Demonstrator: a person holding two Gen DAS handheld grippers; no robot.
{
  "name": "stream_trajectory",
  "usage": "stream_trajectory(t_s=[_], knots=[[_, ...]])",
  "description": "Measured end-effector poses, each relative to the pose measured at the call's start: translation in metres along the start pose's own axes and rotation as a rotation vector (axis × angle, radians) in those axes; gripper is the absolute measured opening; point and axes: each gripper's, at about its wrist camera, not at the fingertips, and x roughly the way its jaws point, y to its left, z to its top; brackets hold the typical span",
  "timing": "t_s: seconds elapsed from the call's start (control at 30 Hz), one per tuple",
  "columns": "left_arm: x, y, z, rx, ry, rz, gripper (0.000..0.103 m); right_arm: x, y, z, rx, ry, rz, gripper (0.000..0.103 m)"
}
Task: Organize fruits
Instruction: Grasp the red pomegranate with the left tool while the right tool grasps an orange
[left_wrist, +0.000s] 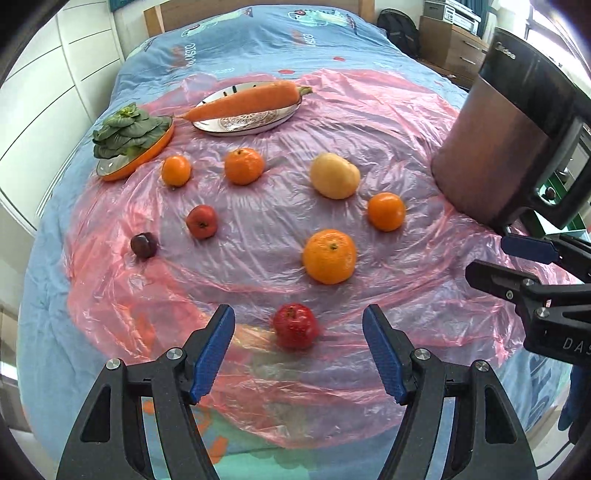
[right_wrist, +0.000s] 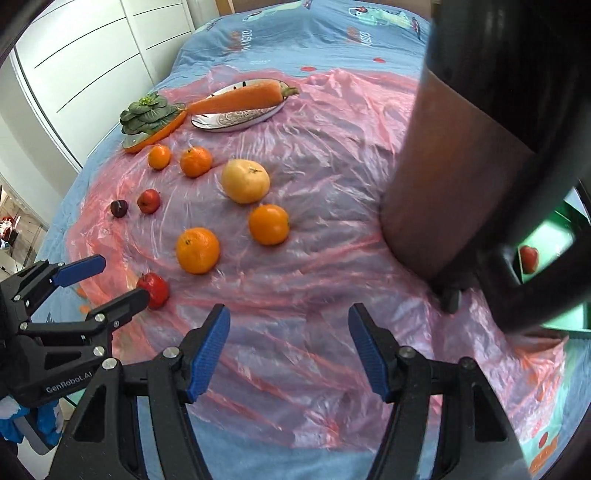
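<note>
- Across a bed (left_wrist: 258, 40) dressed in a blue printed cover, a crinkled pink plastic sheet (left_wrist: 369, 122) carries the fruit laid out for sorting.
- Nearest the left tongs (left_wrist: 298, 354) sits a red apple (left_wrist: 295, 325), just ahead of the blue pads and not touched by them; the tongs stand wide with nothing between them.
- Beyond the apple lies a large orange (left_wrist: 329, 255), with a smaller orange (left_wrist: 386, 211) and a pale yellow fruit (left_wrist: 334, 175) further back.
- Two more oranges (left_wrist: 243, 165) rest side by side near the far plates, while a small red fruit (left_wrist: 201, 220) and a dark plum (left_wrist: 144, 244) lie apart to the left.
- At the far edge of the sheet, a carrot (left_wrist: 243, 100) stretches across a patterned white plate (left_wrist: 240, 124), and leafy greens (left_wrist: 125, 130) fill an orange-rimmed plate (left_wrist: 136, 162) beside it.
- Standing tall on the right, a dark cylindrical appliance (left_wrist: 495, 140) rests on the sheet.
- Over bare plastic, the right tongs (right_wrist: 289, 350) also gape wide and hold nothing.
</note>
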Motion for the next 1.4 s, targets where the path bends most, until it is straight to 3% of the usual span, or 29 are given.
stream_trajectory(t_s=[0.17, 0.4, 0.53, 0.7, 0.77, 0.83, 0.93, 1.4], knots=[[0.015, 0.021, 0.000, -0.061, 0.022, -0.024, 0.066, 0.029, 0.015, 0.026, -0.022, -0.016, 0.011, 0.094], [0.030, 0.032, 0.000, -0.112, 0.054, -0.072, 0.066, 0.065, 0.023, 0.048, -0.035, 0.004, -0.016, 0.077], [0.037, 0.031, -0.001, -0.110, 0.070, -0.084, 0.066, 0.077, 0.019, 0.054, -0.019, 0.016, -0.029, 0.063], [0.043, 0.025, -0.002, -0.094, 0.081, -0.092, 0.065, 0.089, 0.016, 0.058, -0.017, 0.034, -0.030, 0.055], [0.046, 0.023, -0.003, -0.084, 0.088, -0.086, 0.063, 0.093, 0.017, 0.059, -0.018, 0.039, -0.026, 0.051], [0.050, 0.021, -0.005, -0.068, 0.103, -0.075, 0.052, 0.097, 0.017, 0.060, -0.018, 0.048, -0.018, 0.038], [0.056, 0.019, -0.008, -0.055, 0.120, -0.063, 0.044, 0.101, 0.015, 0.060, -0.013, 0.054, -0.016, 0.038], [0.066, 0.015, -0.006, -0.036, 0.137, -0.054, 0.029, 0.111, 0.016, 0.058, -0.042, 0.070, -0.014, 0.033]])
